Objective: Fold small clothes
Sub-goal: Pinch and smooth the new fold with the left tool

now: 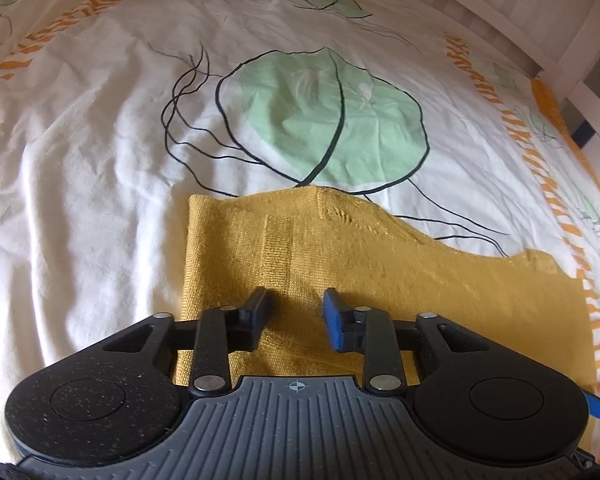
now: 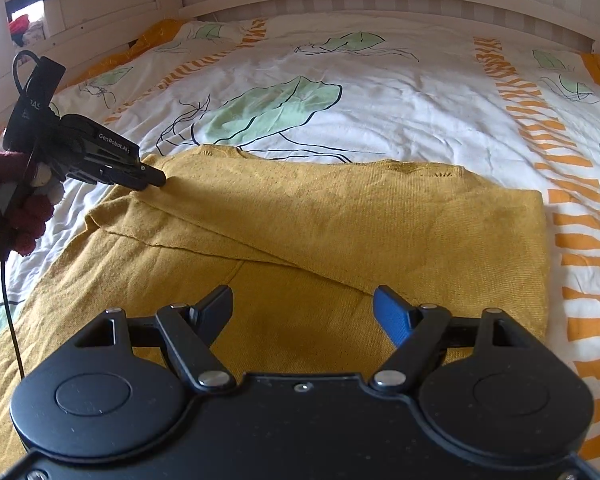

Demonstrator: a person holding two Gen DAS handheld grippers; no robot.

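Jaws parted above mustard sweater [image 2: 340,216]

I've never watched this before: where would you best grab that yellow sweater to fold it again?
Probably the sweater's right edge, coming in low from the right with the open right gripper. That edge lies straight and free on the bedcover, so pads could slip under it.

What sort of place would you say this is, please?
Most likely a bedroom: a yellow top lies on a bed's leaf-printed duvet, with a white slatted bed frame behind it.
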